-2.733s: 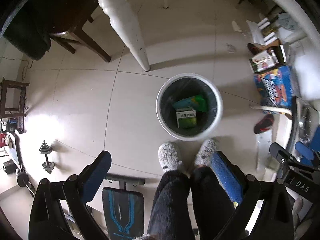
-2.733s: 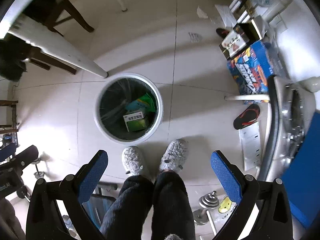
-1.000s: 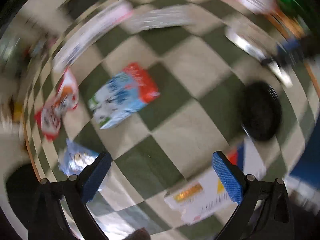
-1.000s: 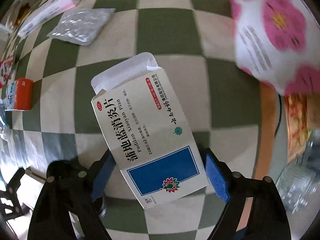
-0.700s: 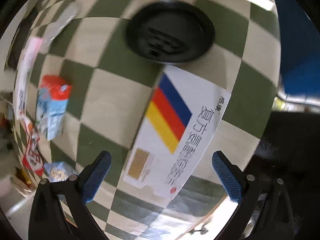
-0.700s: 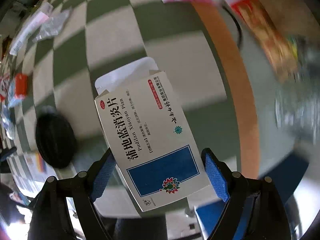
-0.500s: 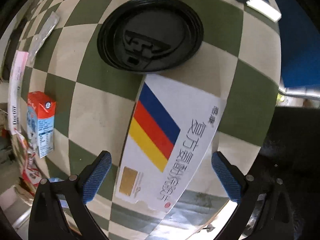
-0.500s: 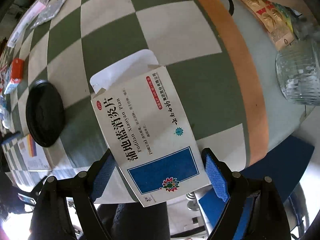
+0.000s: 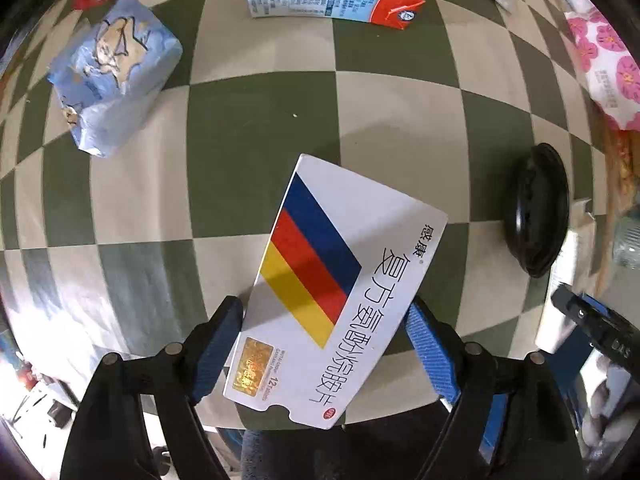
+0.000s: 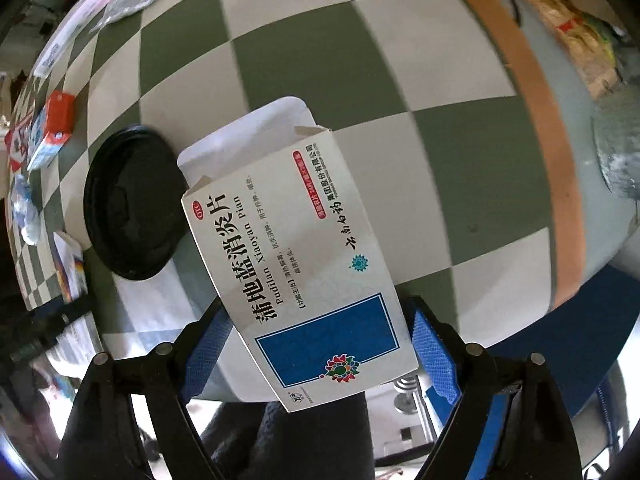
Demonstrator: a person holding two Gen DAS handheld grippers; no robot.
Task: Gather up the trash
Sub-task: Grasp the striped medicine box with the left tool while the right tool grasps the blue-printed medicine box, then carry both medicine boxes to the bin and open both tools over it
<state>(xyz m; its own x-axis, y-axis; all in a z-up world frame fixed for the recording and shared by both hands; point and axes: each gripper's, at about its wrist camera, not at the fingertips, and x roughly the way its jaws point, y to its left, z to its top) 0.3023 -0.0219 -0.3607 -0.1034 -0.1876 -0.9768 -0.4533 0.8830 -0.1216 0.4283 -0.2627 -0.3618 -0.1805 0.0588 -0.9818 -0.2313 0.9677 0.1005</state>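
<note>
Evidently light, crushable cartons: left gripper (image 9: 326,344) jaws, just closing, bracket the striped medicine box (image 9: 340,296); right gripper (image 10: 320,344) clamps the blue-panel medicine box (image 10: 304,264) across its long edges.

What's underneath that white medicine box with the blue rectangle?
Under the white medicine box with the blue rectangle lie the green-and-cream checkered tablecloth and the edge of a round black plastic lid. The rest beneath stays covered.

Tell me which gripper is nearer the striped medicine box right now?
Left. The left gripper has been closing, its fingers straddling the striped box. The right gripper holds a blue-panel box farther along the table.
</note>
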